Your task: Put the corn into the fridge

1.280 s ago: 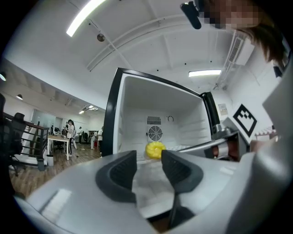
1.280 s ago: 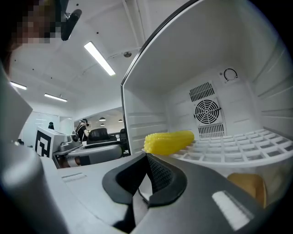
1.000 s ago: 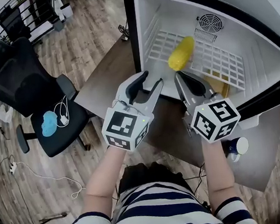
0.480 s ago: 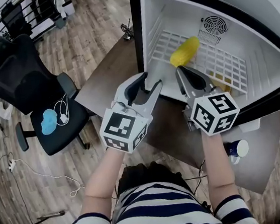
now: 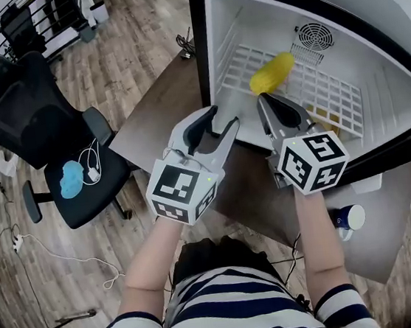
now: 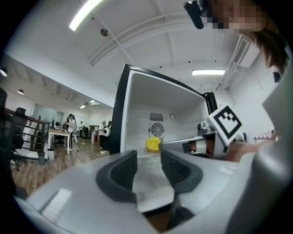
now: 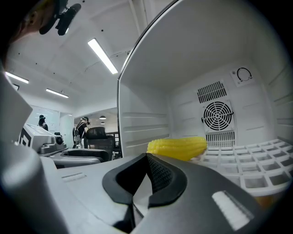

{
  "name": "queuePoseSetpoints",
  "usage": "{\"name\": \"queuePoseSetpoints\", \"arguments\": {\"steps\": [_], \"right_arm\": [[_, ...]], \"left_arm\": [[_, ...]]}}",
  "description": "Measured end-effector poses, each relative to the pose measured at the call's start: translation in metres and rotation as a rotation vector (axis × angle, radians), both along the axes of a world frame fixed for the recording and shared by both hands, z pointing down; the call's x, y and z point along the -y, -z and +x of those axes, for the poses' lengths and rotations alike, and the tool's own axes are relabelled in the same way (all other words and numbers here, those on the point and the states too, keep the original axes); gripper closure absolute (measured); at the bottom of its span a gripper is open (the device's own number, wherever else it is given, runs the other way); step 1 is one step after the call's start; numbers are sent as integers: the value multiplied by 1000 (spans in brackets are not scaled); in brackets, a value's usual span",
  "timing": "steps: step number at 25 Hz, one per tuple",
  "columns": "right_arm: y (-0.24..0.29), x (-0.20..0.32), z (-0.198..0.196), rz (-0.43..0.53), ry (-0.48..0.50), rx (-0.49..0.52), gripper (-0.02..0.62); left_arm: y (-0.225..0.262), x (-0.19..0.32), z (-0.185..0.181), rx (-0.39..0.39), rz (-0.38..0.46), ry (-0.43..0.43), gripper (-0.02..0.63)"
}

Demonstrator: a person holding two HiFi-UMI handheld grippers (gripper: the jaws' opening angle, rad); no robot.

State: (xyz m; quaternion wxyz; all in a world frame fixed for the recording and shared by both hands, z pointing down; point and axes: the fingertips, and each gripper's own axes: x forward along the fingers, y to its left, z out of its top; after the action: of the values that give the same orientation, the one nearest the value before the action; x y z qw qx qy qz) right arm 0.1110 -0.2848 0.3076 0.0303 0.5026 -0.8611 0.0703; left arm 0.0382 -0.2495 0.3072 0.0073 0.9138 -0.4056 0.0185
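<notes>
The yellow corn [image 5: 271,73] lies on the white wire shelf [image 5: 324,97] inside the open fridge [image 5: 379,64], near its left wall. My right gripper [image 5: 267,101] is just in front of the corn at the fridge opening, shut and empty. In the right gripper view the corn [image 7: 176,147] shows just past the closed right gripper [image 7: 147,157]. My left gripper [image 5: 224,115] hovers at the fridge's left front corner, open with nothing between its jaws. From the left gripper [image 6: 149,157] the corn [image 6: 152,144] is small and far back.
The fridge stands on a brown table [image 5: 157,121]. A black office chair [image 5: 32,114] with a blue object [image 5: 71,180] and a white cable is at the left. A blue and white cup [image 5: 347,216] sits at the right. People stand far off in the room.
Hardly anything: the right gripper has edged a little toward the fridge. The corn and the left gripper stay where they were.
</notes>
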Motion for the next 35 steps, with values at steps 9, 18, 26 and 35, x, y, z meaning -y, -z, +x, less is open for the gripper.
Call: {"name": "queuePoseSetpoints", "arguments": {"steps": [9,18,26,35], "right_arm": [[4,-10,13,3,-28,8,604],[6,-27,32,4,-83,4,604],[4,-51,66,-5,-173,25,604],[-11,-81,96,-35,-247,24,604]], "left_arm": [[5,0,-3,-18,-3,3,606],[12,-3,-6,-50,-19,-3,606],[13,-9,-10,-51,-31,7,606],[10,-16,-21,-45,-46,56,606]]}}
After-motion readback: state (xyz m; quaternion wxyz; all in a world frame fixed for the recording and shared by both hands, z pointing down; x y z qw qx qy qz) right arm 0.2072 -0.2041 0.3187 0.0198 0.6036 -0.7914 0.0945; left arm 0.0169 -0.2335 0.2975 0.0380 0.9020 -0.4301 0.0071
